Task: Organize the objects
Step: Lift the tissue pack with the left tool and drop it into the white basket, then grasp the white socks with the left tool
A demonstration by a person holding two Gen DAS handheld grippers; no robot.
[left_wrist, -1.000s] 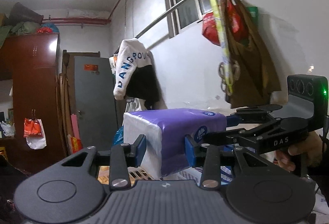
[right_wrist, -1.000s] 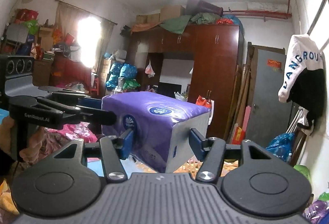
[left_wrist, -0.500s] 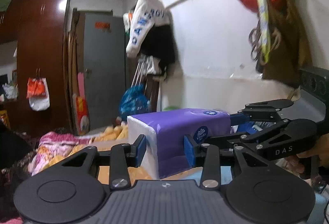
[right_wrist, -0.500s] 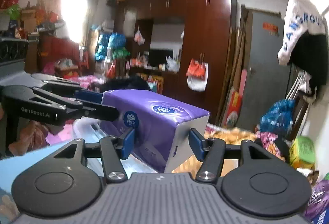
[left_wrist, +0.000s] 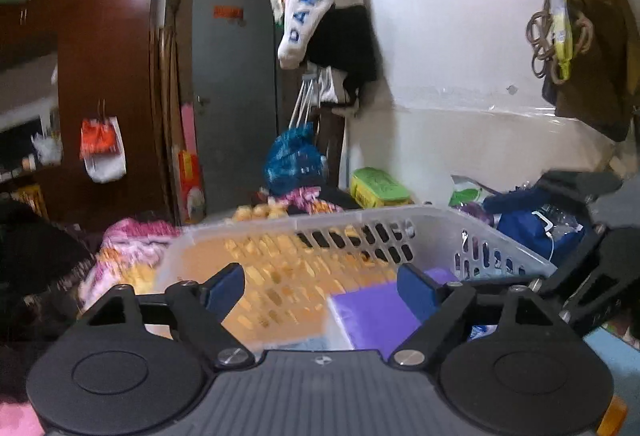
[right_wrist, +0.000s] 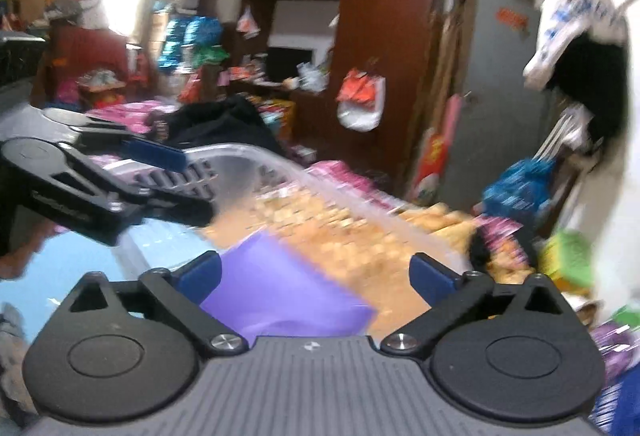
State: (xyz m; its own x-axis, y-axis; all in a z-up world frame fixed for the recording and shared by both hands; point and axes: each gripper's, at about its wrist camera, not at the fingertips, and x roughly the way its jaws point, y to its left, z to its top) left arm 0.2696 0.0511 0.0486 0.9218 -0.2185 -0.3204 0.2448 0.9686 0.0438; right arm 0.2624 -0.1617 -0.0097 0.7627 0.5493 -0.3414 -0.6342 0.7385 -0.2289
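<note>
Left wrist view: left gripper jaws just opened wide, gripping nothing; purple tissue pack lies in white basket. Right wrist view: right gripper also just spread wide, empty; pack blurred, apparently lying below, near the left pad.

- Your left gripper has a black frame with a grey ribbed plate in the middle, and a round black disc with a raised ring on each side of that plate.
- Its fingers carry dark blue pads, and a silver screw sits at the base of each black finger link.
- Your right gripper is built alike: grey ribbed plate, black discs beside it, blue pads, silver screws.
</note>
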